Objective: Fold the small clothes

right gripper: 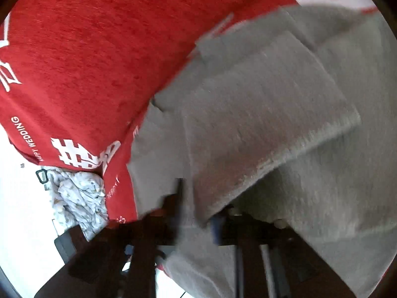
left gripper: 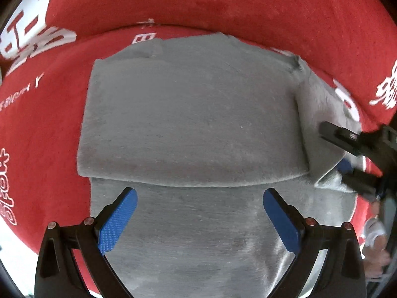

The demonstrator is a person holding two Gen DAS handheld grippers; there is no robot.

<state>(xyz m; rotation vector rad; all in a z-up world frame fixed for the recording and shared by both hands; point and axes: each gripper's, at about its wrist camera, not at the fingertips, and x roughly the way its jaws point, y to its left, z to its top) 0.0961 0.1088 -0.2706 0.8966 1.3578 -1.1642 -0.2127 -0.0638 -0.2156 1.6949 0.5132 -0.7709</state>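
grey garment folded | right claw blurred | floor cloth half-hidden

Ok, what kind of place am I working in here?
Probably a home, likely a bed or table. A red cloth printed with white wedding lettering covers the surface, the grey garment lies partly folded on it, and a crumpled pale cloth sits on the white floor beside.

Left wrist view looks straight down, close over grey garment; right wrist view slants from its side; both share it.
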